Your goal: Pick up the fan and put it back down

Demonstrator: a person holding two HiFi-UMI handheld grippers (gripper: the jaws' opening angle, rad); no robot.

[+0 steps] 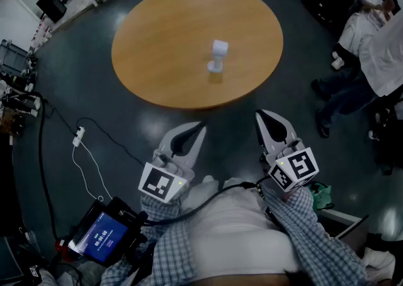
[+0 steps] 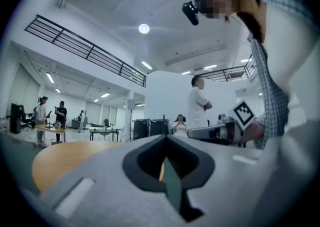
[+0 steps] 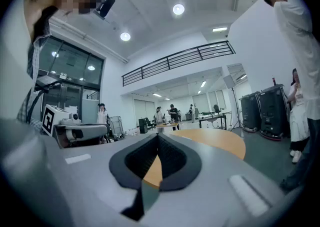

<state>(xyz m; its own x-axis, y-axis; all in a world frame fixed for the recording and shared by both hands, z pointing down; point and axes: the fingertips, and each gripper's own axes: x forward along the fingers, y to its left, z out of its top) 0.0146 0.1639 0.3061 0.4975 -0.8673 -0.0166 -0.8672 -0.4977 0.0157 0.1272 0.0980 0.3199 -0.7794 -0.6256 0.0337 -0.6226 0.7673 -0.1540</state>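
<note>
Round wooden table (image 1: 164, 51); small white fan (image 1: 217, 58) upright near its centre; left gripper (image 1: 199, 128) and right gripper (image 1: 261, 118) level, short of the table's edge; both jaws closed together, holding nothing.

I count two claws of mine: left claw (image 1: 200, 128) and right claw (image 1: 259, 116). One white fan (image 1: 218, 58), on one round wooden surface (image 1: 164, 39). On the floor, one white power strip (image 1: 78, 136) — and one lit screen (image 1: 101, 235) beside me.
</note>
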